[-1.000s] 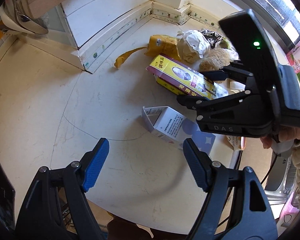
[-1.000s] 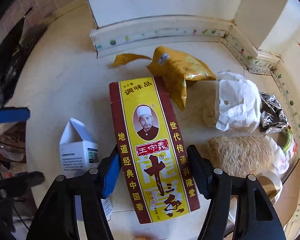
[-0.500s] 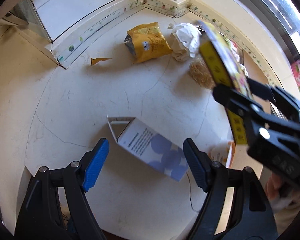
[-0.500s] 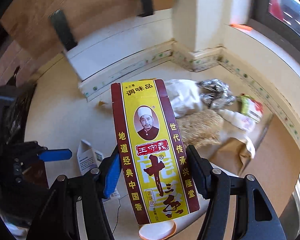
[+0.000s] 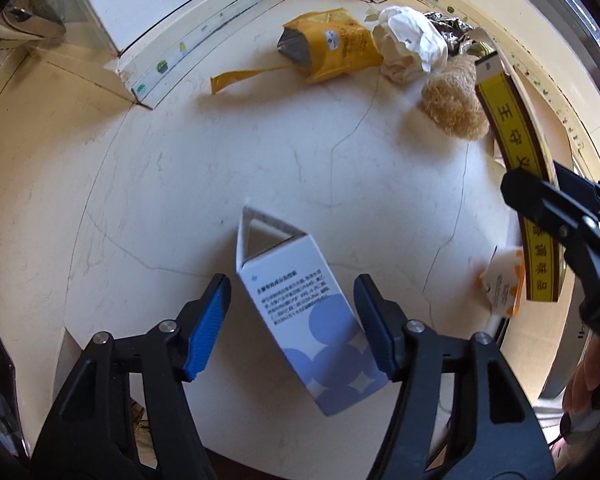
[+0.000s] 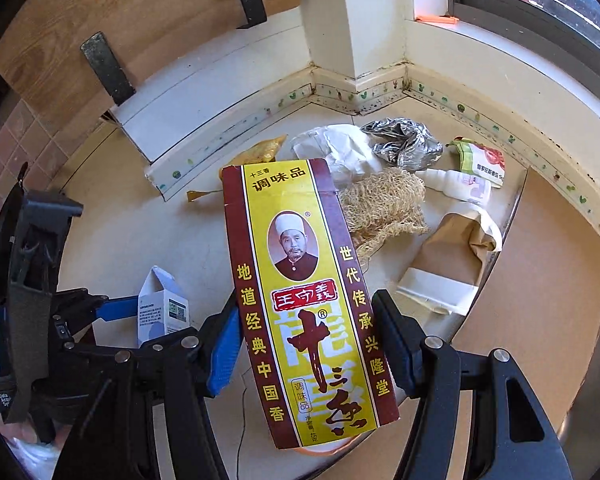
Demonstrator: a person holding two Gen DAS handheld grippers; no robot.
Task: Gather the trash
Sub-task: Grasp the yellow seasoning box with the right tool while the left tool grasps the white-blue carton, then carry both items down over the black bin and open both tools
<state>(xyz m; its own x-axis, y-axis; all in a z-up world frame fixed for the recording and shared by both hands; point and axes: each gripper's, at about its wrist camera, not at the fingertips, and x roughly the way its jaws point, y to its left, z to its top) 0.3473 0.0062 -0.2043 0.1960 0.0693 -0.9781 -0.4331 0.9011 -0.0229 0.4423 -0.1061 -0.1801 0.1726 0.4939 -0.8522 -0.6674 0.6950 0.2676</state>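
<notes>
My right gripper (image 6: 304, 344) is clamped on the yellow-and-maroon seasoning box (image 6: 300, 288), lifted clear of the counter (image 5: 220, 168). My left gripper (image 5: 292, 324) is spread wide, its blue pads (image 5: 208, 320) either side of the white-and-blue carton (image 5: 300, 312) lying on the counter between them. I judge this the carton pickup: I should settle lower, then close across its walls. The remaining trash lies well ahead.

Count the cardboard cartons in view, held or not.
2: the yellow spice box clamped in the right gripper, and the white-blue carton lying between the open left gripper's fingers. Others may hide in the pile.
</notes>
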